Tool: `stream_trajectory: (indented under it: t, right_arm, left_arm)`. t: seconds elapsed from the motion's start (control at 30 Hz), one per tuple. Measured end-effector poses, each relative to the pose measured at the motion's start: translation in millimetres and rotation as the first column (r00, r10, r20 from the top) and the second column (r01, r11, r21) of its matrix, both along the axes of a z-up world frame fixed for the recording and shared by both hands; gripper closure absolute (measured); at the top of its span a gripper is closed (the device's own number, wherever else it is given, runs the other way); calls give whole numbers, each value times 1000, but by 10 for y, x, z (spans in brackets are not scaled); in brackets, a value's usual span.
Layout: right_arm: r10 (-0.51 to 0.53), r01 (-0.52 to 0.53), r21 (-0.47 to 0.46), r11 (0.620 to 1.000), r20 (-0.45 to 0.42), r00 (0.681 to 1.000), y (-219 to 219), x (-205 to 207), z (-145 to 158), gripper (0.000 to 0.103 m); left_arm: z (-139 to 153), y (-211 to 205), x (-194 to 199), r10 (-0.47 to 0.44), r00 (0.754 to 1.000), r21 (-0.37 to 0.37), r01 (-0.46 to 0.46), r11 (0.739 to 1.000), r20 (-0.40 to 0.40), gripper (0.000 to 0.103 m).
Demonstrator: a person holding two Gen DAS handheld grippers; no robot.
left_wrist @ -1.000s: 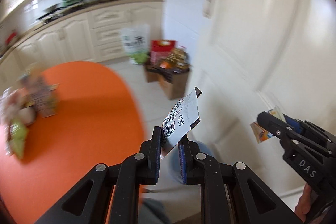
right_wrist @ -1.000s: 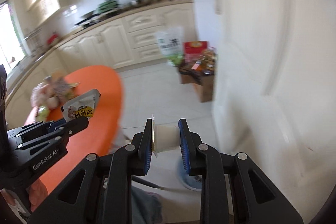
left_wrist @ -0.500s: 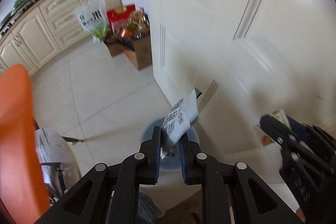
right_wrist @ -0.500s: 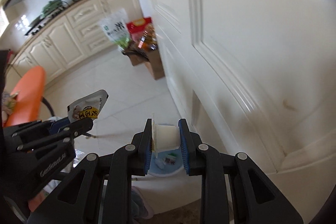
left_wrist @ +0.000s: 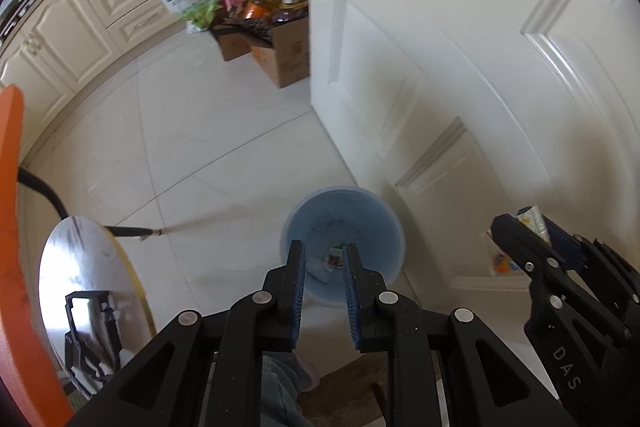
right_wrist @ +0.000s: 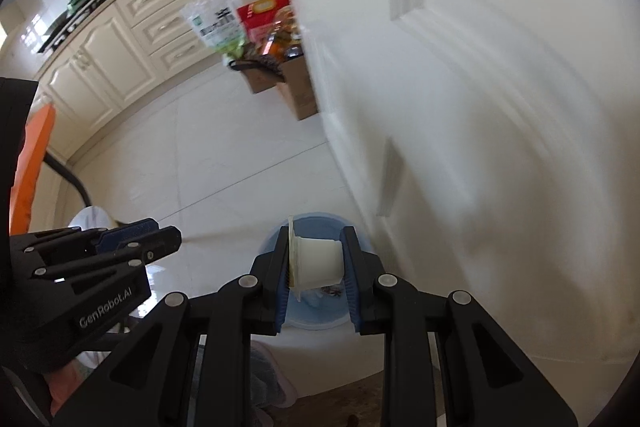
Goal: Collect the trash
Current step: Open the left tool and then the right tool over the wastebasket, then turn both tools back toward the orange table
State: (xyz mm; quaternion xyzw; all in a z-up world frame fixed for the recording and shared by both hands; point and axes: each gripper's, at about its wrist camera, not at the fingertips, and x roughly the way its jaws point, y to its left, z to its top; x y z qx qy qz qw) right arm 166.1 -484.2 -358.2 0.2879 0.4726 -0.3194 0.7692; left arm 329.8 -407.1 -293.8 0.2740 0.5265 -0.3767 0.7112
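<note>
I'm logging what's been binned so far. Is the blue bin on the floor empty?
Not empty. The blue bin already has a printed wrapper and pale scraps at its bottom, seen between the left gripper's jaws.

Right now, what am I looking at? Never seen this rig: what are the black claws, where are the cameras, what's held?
There is no robot. A person holds a two-finger claw in each hand, and each claw carries a fisheye camera looking along its fingers. One picture comes from the left claw, the other from the right claw. Both point down at a blue bin on the tiled floor, beside a white door. The left claw is slightly open and empty. A printed wrapper lies in the bin. The right claw grips a white cup lying sideways above the bin. Further back stands a cardboard box of groceries.
</note>
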Motion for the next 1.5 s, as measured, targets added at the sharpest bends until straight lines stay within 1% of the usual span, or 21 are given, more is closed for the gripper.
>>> stream_trajectory:
  t: [0.03,0.1,0.13,0.17,0.23,0.27,0.33,0.43,0.53,0.67,0.77,0.8,0.83,0.87,0.93,1.03,1.2,1.27,1.33,1.37,1.5]
  right_arm:
    - [7,-8,8,1000,4,1000,7,36,-12,78]
    - [19,-19,16,1000,9,1000,30,96,-12,74]
    - [17,-17,16,1000,10,1000,39,109,-7,68]
    - [9,-9,14,1000,12,1000,38,108,9,60]
    - [-1,1,1,1000,18,1000,50,91,55,53]
    - [-3,3,-8,1000,20,1000,64,66,91,50]
    - [-10,10,-21,1000,16,1000,86,43,160,49]
    - [-8,9,-43,999,22,1000,151,12,311,49]
    - [-1,4,-83,997,41,999,250,-8,536,49]
    - [26,-13,-153,988,85,996,444,-15,942,48]
    - [52,-24,-213,977,123,991,662,-22,1251,44]
    - [62,-29,-232,972,132,989,741,-21,1336,42]
    - [74,-36,-253,967,141,987,829,-23,1429,37]
    - [85,-42,-274,961,147,986,920,-22,1516,31]
    - [108,-52,-315,948,163,981,1102,-21,1671,23]
    - [160,-81,-359,930,195,968,1386,11,1887,20]
    - [218,-122,-362,924,238,946,1722,134,2073,11]
    - [249,-146,-372,917,244,937,1875,237,2126,6]
    - [291,-181,-384,905,250,923,2042,370,2170,3]
    - [308,-197,-385,901,253,917,2091,414,2173,2]
    - [396,-286,-376,881,257,882,2405,715,2177,0]
  left_arm:
    - [-3,9,32,8,1000,-4,-8,1000,2,87]
    - [9,0,107,26,1000,-9,-26,1000,13,87]
    - [27,120,72,31,999,-11,-31,999,17,87]
    - [31,134,77,35,999,-9,-35,999,21,87]
    - [24,255,-25,43,999,-13,-43,999,23,87]
    - [37,283,-36,47,999,-15,-47,999,23,87]
    - [97,327,-95,55,998,-22,-54,998,30,87]
    - [255,575,-246,55,998,-45,-54,998,30,87]
    - [431,743,-299,69,997,-77,-66,995,36,87]
    - [726,1036,-378,89,994,-134,-80,988,64,87]
    - [953,1297,-476,112,989,-178,-93,980,99,80]
    - [1034,1393,-508,121,986,-195,-98,976,113,75]
    - [1121,1512,-542,133,983,-214,-104,971,127,70]
    - [1189,1612,-568,143,980,-233,-109,966,137,67]
    - [1335,1864,-639,171,972,-279,-120,953,163,53]
    - [1479,2270,-728,229,953,-330,-155,931,200,44]
    - [1619,2974,-755,338,915,-378,-239,894,222,41]
    - [1694,3303,-759,394,888,-393,-284,875,235,38]
    - [1746,3577,-786,448,859,-407,-327,853,248,30]
    - [1769,3764,-770,482,839,-418,-355,836,252,28]
    - [1803,4333,-781,576,774,-430,-440,789,264,22]
